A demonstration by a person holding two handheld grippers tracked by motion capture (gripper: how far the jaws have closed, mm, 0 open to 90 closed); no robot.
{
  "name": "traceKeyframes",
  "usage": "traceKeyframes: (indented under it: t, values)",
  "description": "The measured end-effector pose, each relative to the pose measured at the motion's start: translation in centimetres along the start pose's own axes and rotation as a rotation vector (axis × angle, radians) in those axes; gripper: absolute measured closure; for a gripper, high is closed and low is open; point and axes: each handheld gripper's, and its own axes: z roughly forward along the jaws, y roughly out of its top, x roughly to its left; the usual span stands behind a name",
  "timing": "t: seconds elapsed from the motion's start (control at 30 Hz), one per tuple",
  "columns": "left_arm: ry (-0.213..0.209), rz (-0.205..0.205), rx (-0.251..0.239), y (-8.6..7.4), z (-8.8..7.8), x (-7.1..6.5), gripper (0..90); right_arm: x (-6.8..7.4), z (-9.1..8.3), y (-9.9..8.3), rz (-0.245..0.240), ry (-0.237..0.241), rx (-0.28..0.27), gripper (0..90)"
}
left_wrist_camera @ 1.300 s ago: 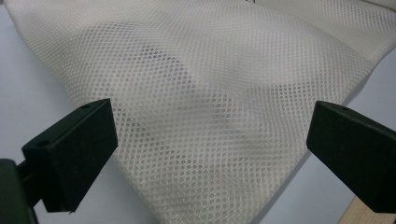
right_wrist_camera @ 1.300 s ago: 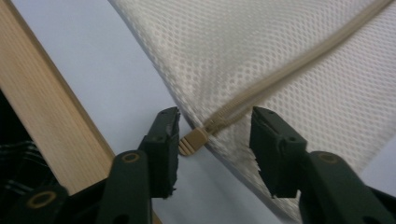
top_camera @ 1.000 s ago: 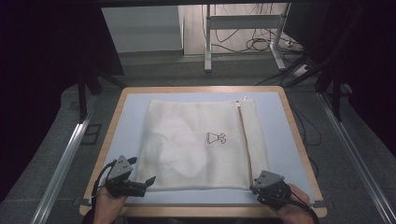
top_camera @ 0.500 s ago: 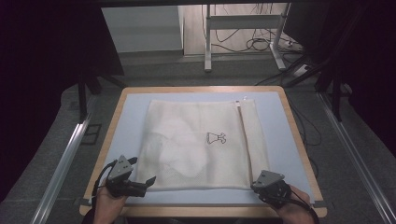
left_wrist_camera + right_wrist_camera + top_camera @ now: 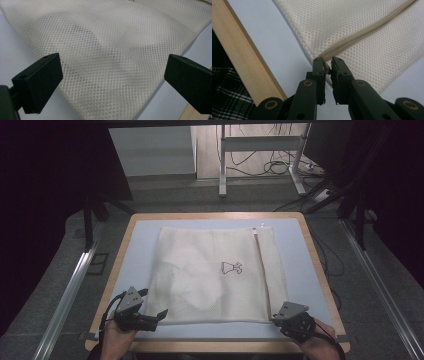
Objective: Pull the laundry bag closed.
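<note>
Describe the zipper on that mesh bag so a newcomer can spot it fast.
Start at the wood-edged table and the cream mesh bag lying flat on it. The zipper is the beige strip running front to back near the bag's right edge. Its near end sits between the almost closed jaws of the right gripper, unlike the small dark printed figure mid-bag.

The small dark print (image 5: 231, 267) on the mesh bag (image 5: 215, 270) is too small to read.

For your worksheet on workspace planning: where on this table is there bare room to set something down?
Bare strips flank the cream mesh laundry bag: wide on the blue tabletop's left, narrower right of the zip. The near edge is crowded by both tongs.
</note>
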Motion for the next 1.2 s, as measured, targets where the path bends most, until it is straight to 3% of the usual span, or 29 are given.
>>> traceKeyframes:
  t: [0.23,0.5,0.7,0.93,0.97,1.2]
  values:
    - [-0.012,0.003,0.005,0.2,0.2,-0.3,1.5,0.4,0.0,0.4,-0.028,-0.003,-0.018,84.3]
    - [-0.036,0.007,0.010,0.5,0.7,-0.8,1.5,0.3,0.3,0.5,-0.016,0.012,-0.034,84.5]
    - [-0.054,0.015,0.014,0.9,1.2,-1.3,1.5,0.3,0.6,0.5,-0.020,0.015,-0.015,84.4]
    - [-0.111,0.041,0.021,2.1,2.5,-2.6,0.9,0.4,0.5,0.7,-0.021,0.011,-0.016,85.6]
    - [-0.131,0.044,0.019,2.4,2.9,-3.0,1.7,0.3,0.5,0.6,-0.020,0.013,-0.019,85.6]
    - [-0.159,0.088,0.037,3.2,4.0,-4.4,12.8,0.2,0.5,0.6,-0.011,0.022,-0.024,85.7]
